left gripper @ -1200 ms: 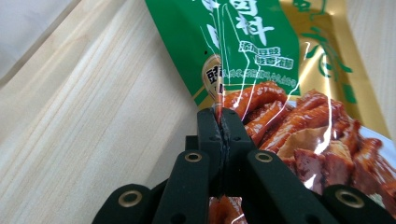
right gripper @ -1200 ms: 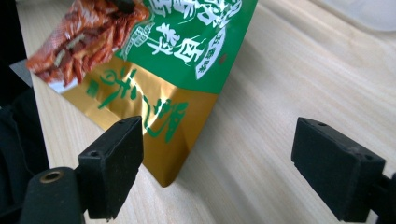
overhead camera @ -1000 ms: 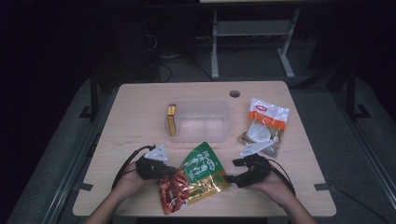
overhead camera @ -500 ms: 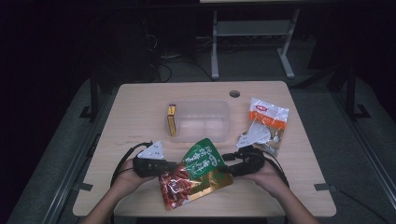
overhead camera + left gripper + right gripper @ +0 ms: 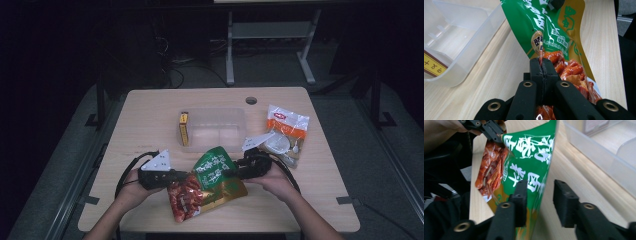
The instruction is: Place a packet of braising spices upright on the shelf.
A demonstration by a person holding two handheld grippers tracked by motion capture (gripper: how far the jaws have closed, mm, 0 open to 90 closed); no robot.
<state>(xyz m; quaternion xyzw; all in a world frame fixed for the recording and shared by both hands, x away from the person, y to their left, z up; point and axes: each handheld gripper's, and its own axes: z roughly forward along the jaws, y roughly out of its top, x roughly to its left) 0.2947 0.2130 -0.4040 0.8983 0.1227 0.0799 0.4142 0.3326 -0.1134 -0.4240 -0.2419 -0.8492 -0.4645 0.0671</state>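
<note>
Your clear plastic box [image 5: 212,130] sits in the middle of the table [image 5: 145,115], open at the top, with a divider wall across its inside that shows in your left gripper view. One small yellow packet [image 5: 184,128] stands at its left end; from the high view you can't tell whether it is inside the wall or just against it, though in the left gripper view its yellow label shows through the box's clear wall. The rest of the box looks bare.

Count what you have: one box, one yellow packet, one green and red snack bag [image 5: 207,182], and one orange and white bag [image 5: 286,131] lying flat to the right of the box, just behind your right hand.

The snack bag is at the near edge of the table, in front of the box, stretched between your two grippers. Your left gripper [image 5: 541,66] is clamped tight on the bag's edge, pads pressed together with the foil pinched between them. Your right gripper [image 5: 541,195] has the opposite edge of the bag between its jaws. They have just been closing; the left pad touches the green face, but the right pad stands clear of it, so that side is not yet gripped.
</note>
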